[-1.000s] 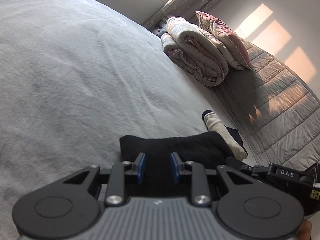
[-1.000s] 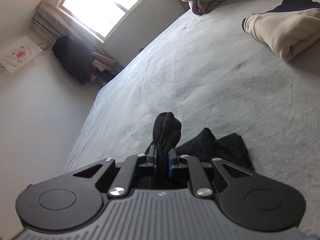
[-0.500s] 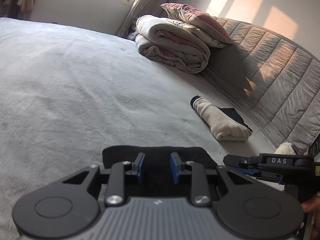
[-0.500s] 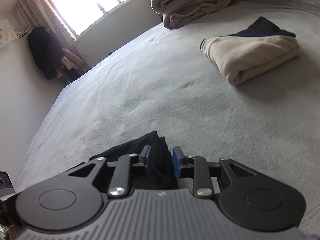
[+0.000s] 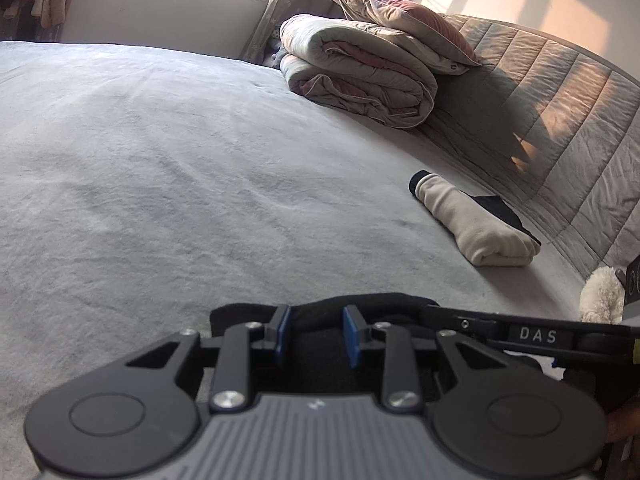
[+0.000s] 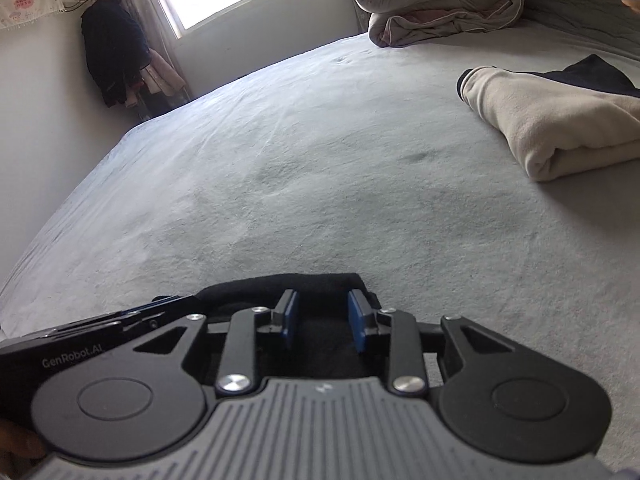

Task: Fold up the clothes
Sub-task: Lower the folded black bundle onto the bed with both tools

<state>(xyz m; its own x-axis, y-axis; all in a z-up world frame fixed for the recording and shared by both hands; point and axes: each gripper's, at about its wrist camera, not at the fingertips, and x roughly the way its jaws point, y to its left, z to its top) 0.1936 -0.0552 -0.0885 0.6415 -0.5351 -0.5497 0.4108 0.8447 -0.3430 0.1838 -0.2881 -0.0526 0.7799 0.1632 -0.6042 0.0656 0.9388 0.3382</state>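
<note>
Bed: the grey blanket (image 6: 320,168) is stretching wide and fuzzy, with a soft nap showing faint streaks and dimples.
Black cloth: the black garment (image 5: 360,312) is lying flat on the blanket at its near edge, a low folded slab of matte knit, sitting right under both tools.
Left gripper: the left gripper (image 5: 316,334) is hanging over the black garment with its blue pads spread, nothing pinched between them.
Right gripper: the right gripper (image 6: 324,320) is sitting over the same garment's right end, pads parted too, holding nothing; its black body is also poking into the left view (image 5: 532,336), lettered "DAS".
Cream bundle: a cream garment (image 6: 560,128) is resting farther up the blanket, to the right, folded thick and soft, with a dark piece (image 6: 592,76) lying just behind it.
Quilt: a puffy quilt (image 5: 360,76) is sitting rolled at the blanket's far right corner, with a pink pillow (image 5: 400,20) lying on top.
Headboard: a grey quilted headboard (image 5: 568,120) is running along the blanket's right side, catching warm sunlight.
</note>
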